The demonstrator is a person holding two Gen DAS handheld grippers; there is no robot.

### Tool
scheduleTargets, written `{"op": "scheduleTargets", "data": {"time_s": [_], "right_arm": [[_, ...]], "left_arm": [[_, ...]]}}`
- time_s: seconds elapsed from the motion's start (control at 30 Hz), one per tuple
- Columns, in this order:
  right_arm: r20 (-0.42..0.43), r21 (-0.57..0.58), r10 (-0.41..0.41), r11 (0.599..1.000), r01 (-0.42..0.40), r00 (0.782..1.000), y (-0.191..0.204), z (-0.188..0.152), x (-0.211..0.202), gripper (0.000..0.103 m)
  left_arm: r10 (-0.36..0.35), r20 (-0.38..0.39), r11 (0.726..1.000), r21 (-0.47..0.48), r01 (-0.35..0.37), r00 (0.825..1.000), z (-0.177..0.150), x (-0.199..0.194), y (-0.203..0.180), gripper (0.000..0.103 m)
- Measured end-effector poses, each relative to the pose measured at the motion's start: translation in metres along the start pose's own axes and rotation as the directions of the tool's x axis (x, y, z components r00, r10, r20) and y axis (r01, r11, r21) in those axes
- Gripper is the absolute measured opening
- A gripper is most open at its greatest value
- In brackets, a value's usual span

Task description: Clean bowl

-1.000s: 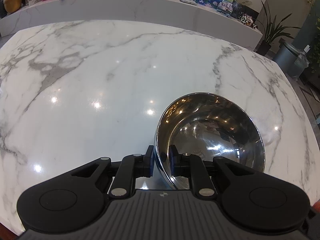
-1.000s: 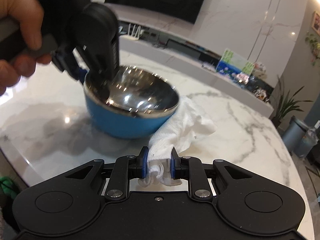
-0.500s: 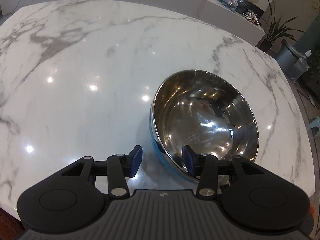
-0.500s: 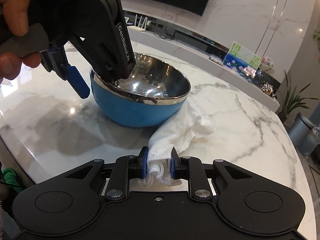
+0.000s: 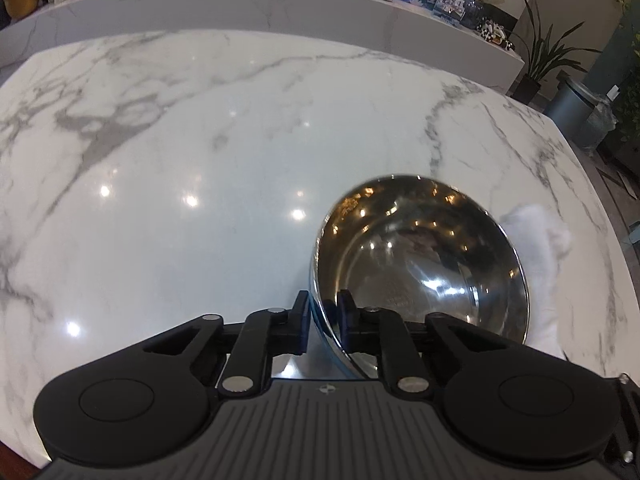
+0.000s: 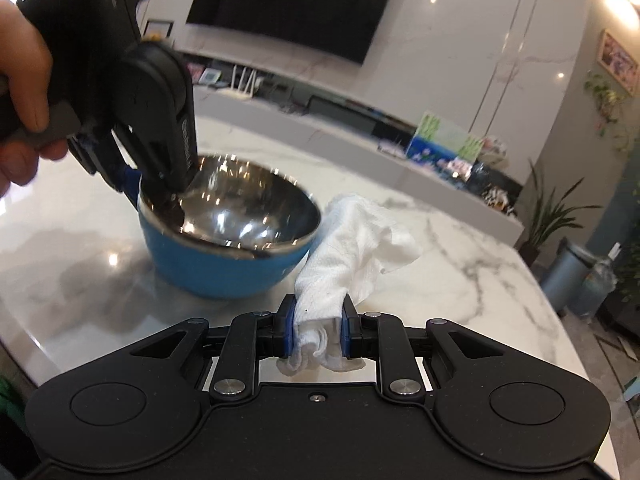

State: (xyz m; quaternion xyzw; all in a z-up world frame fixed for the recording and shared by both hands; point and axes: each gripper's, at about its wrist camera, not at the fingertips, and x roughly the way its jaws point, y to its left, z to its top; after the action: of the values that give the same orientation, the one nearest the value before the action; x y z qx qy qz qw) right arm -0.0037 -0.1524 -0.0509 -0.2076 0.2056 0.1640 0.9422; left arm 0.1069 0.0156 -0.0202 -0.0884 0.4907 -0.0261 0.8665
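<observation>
With left gripper point(image 5: 323, 320) pinching the bowl point(image 5: 420, 256) rim and right gripper point(image 6: 318, 330) clamping the cloth point(image 6: 352, 248) just beside it, wiping looks not yet begun.

My left gripper point(image 5: 323, 318) is pinched onto the bowl point(image 5: 420, 256) rim, one finger inside, one outside. My right gripper point(image 6: 318, 328) is clamped on the white cloth point(image 6: 352, 240), level, low.

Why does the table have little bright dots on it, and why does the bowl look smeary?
Left wrist view: the dots are ceiling lights mirrored in the glossy marble table, whose edges bend from the fisheye lens; the bowl rim is motion-blurred. Right wrist view: the background is blurred too, while the cloth stays fairly sharp.
</observation>
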Motion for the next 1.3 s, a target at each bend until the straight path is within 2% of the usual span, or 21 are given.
{"op": "scheduleTargets", "data": {"time_s": [0.13,0.33,0.57,0.67,0.8,0.87,0.97,1.17,1.3], "right_arm": [[-0.001,-0.012,0.018,1.000,-0.018,1.000,0.002,0.001,0.004,0.019],[-0.078,-0.023,0.076,0.997,-0.078,0.994,0.007,-0.002,0.022,0.019],[-0.129,-0.049,0.109,0.992,-0.116,0.986,0.011,-0.006,0.035,0.019],[-0.130,-0.044,0.111,0.992,-0.117,0.985,0.009,-0.006,0.038,0.019],[-0.135,-0.044,0.113,0.992,-0.120,0.984,-0.012,0.005,0.049,0.019],[-0.135,-0.047,0.112,0.992,-0.119,0.985,-0.005,0.007,0.047,0.019],[-0.133,-0.045,0.108,0.992,-0.115,0.985,-0.003,0.006,0.045,0.019],[-0.062,-0.021,0.050,0.998,-0.051,0.997,-0.018,0.011,0.043,0.019],[-0.009,-0.006,0.019,1.000,-0.019,1.000,-0.028,0.016,0.041,0.019]], "left_arm": [[0.005,0.007,1.000,0.009,-0.005,1.000,0.003,0.000,-0.002,0.012],[-0.013,-0.008,1.000,-0.023,0.013,1.000,-0.001,0.003,0.001,0.014],[-0.035,-0.049,0.997,-0.076,0.031,0.998,-0.010,0.004,0.006,0.037],[-0.056,-0.064,0.994,-0.100,0.049,0.996,-0.015,0.002,0.009,0.040],[-0.060,-0.067,0.994,-0.095,0.053,0.996,-0.018,-0.002,0.008,0.039],[-0.054,-0.068,0.995,-0.085,0.048,0.996,-0.018,-0.003,0.005,0.027],[-0.039,-0.065,0.998,-0.056,0.036,0.997,-0.017,-0.004,0.002,0.025],[-0.008,-0.026,1.000,-0.006,0.008,1.000,-0.009,-0.001,0.001,0.015],[0.011,-0.002,1.000,0.005,-0.011,1.000,-0.001,-0.001,0.000,0.013]]}}
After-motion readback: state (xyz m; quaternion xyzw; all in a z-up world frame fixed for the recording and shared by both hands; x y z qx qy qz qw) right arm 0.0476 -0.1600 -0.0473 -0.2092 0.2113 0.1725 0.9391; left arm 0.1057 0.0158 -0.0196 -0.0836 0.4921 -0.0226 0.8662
